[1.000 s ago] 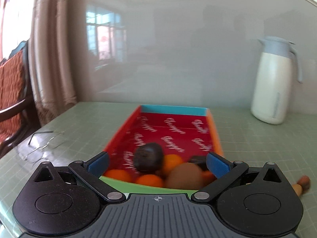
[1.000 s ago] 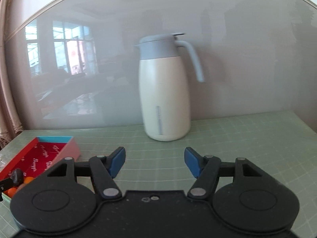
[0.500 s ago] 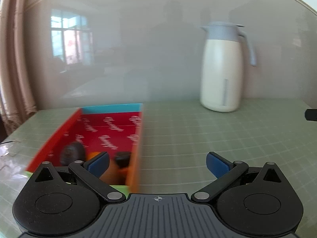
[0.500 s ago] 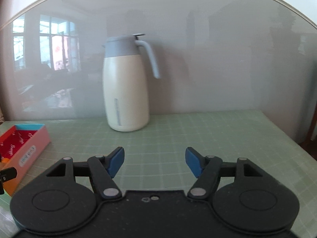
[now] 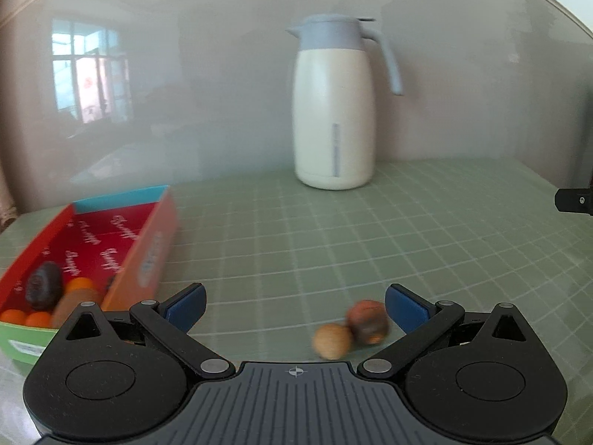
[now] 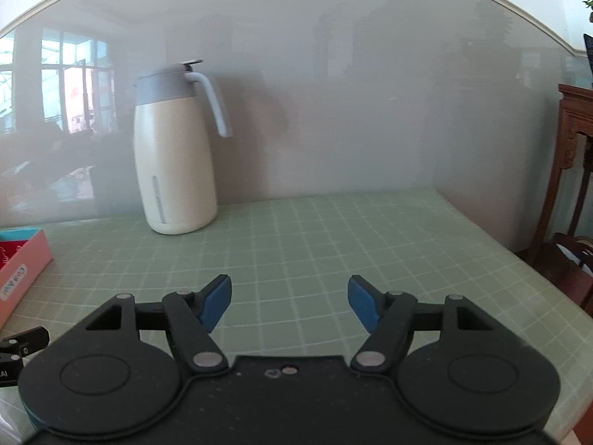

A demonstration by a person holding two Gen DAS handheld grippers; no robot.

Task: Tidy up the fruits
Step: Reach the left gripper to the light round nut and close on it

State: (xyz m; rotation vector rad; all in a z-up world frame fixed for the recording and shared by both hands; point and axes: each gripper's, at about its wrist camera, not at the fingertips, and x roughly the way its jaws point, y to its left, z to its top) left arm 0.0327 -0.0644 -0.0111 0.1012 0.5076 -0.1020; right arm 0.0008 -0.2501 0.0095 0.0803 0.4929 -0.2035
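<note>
**Green checked tabletop, two loose fruits sat just ahead of the left gripper**

Green checked table (image 5: pixel 370 230) filled both views, bare over most of its width. White jug (image 5: pixel 333 111) with a grey-blue lid stood upright at the back by the wall, well apart from everything else.

Box (image 5: pixel 148 256) with a red printed floor and orange side wall lay to the left, long axis running away from the camera toward the wall. Fruits already in it were bunched at the near end: a dark fruit (image 5: pixel 43 289), small oranges (image 5: pixel 22 315), and a brown one partly hidden behind the gripper body.

Left gripper (image 5: pixel 294 306) was spread wide, nothing between its blue pads. Two loose fruits lay on the table just in front of it, off-centre toward the right finger (image 5: pixel 406 309). Reddish-brown fruit (image 5: pixel 367 322) sat close beside that finger; I could not tell if they touched. Pale tan fruit (image 5: pixel 331 341) touched it on the near-left side. Both were blurred, so type unclear.

Right gripper (image 6: pixel 287 302) was also open, jaws widening, only bare table between them; the loose fruits did not show in its view. Only a corner of the box (image 6: pixel 22 263) showed at its left edge.

Judgement: left hand was the nearer one for the pick. Fruits lay right of its centre line, so it would need a small shift rightward, then carry back left to the box. The touching pair risked one being knocked away.
</note>
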